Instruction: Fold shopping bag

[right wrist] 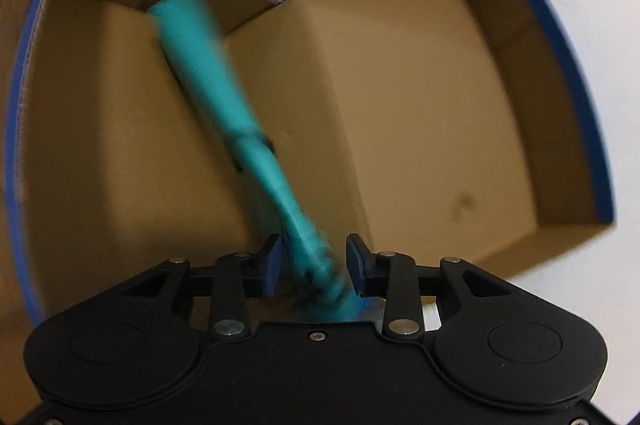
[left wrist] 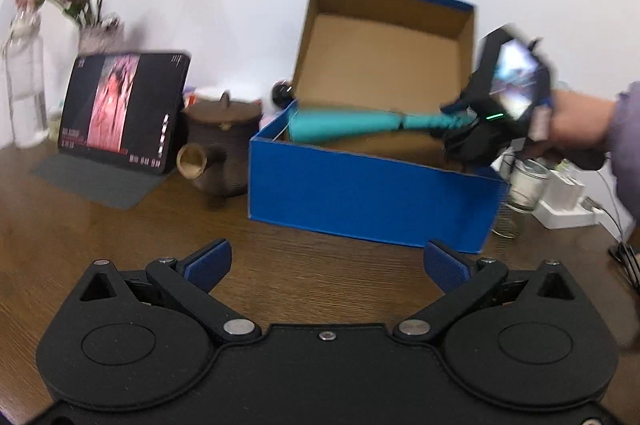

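Wooden table (left wrist: 120, 225) carries an open blue box (left wrist: 360, 193) near its back edge. Inside, the rolled teal shopping bag (right wrist: 208, 85) reaches toward a corner, pinched by the right gripper (right wrist: 312, 261). Empty, the left gripper (left wrist: 326, 265) hangs spread wide above the front edge.

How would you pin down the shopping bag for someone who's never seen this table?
Find the open blue box in the middle of the wooden table. Lying across its opening is a teal, rolled-up shopping bag, one end clamped in the right gripper. It is the only teal thing there, long and slim.
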